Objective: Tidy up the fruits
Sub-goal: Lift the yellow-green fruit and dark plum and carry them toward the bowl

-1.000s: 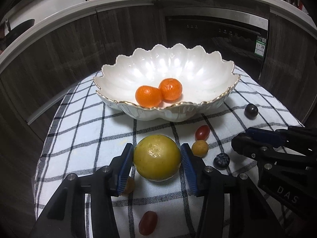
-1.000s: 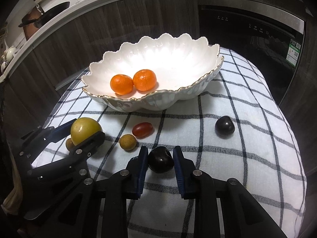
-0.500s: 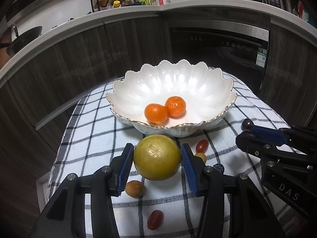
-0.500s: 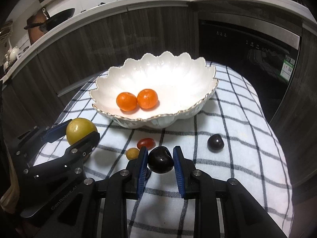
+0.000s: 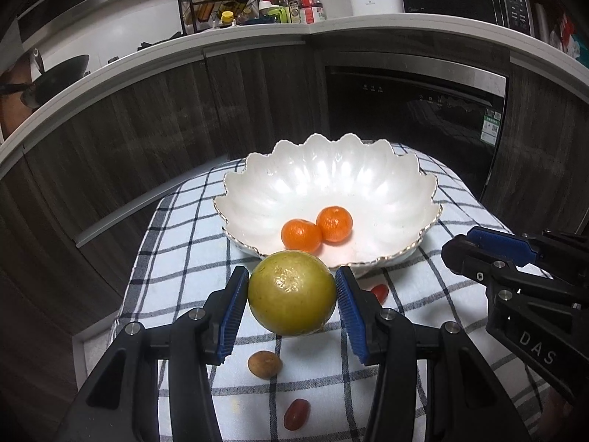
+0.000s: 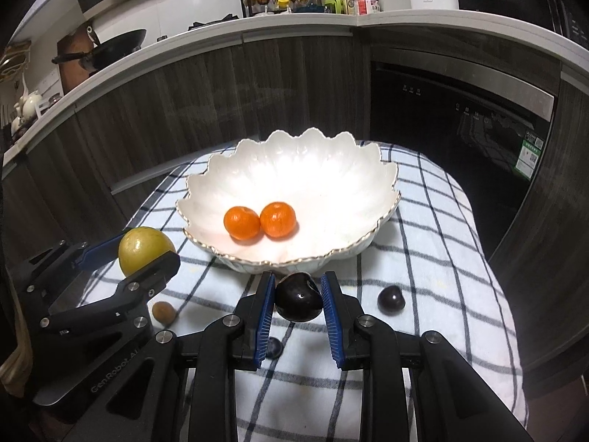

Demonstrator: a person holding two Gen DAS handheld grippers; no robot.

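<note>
Both grippers lifted over the checked cloth, each clamped on a fruit.

On the left, the left gripper pinches a yellow-green round fruit between its blue pads; centre and farther off, the white scalloped bowl holds two mandarins touching each other — on the right, the right gripper is clamped on a dark plum, with another dark fruit on the checked cloth near its right.

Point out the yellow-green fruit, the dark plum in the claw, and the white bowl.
yellow-green fruit [image 5: 292, 292]: left wrist view, middle of its skin facing the camera.
dark plum [image 6: 299, 296]: right wrist view, centre of its glossy front.
white bowl [image 6: 383, 180]: right wrist view, bare inner wall on the right.
</note>
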